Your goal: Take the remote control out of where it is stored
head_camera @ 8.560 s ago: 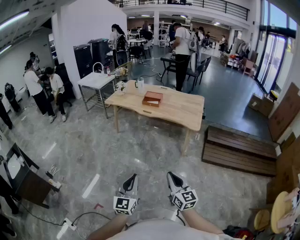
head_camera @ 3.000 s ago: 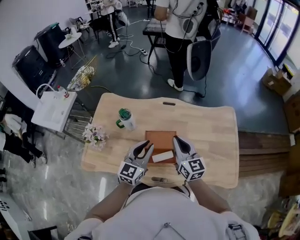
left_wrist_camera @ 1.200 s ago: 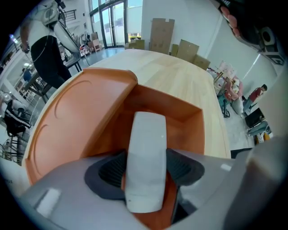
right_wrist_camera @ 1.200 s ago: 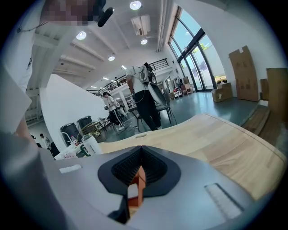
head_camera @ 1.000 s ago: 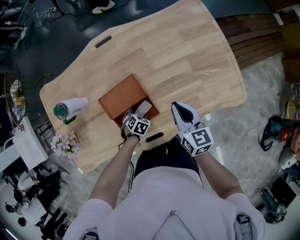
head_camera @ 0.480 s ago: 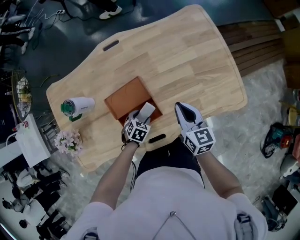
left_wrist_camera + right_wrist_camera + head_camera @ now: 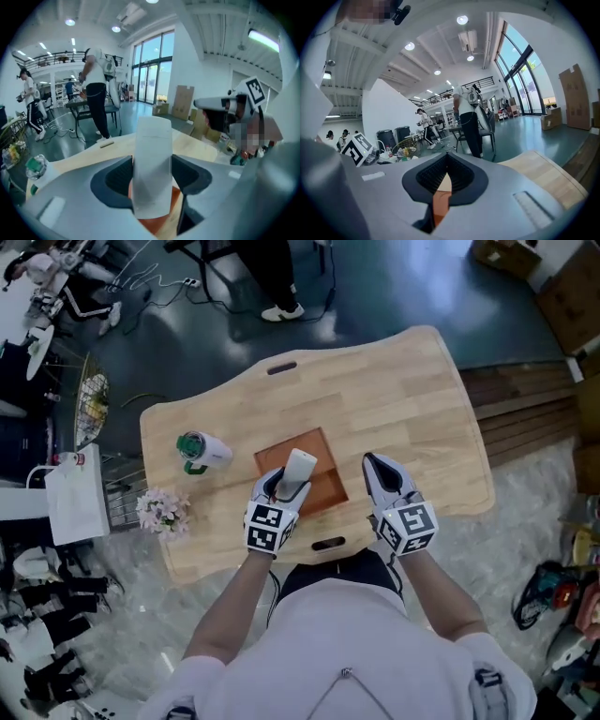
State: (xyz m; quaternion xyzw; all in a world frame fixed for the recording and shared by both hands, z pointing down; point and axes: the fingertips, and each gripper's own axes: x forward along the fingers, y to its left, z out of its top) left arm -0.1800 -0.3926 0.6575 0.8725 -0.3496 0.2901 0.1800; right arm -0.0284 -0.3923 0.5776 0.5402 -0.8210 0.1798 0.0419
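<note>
Pale wooden table (image 7: 403,399) carries one shallow brown rectangular box (image 7: 328,482) just beneath the left tongs (image 7: 278,486), which clamp one slim white remote control (image 7: 299,468) above it. Beside them, the right tongs (image 7: 378,468) are closed on nothing.

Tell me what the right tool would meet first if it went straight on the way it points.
Probably nothing close. The right tool points about level above the wooden table, beside the orange box; the way looks free up to a standing person beyond, depth unclear.
</note>
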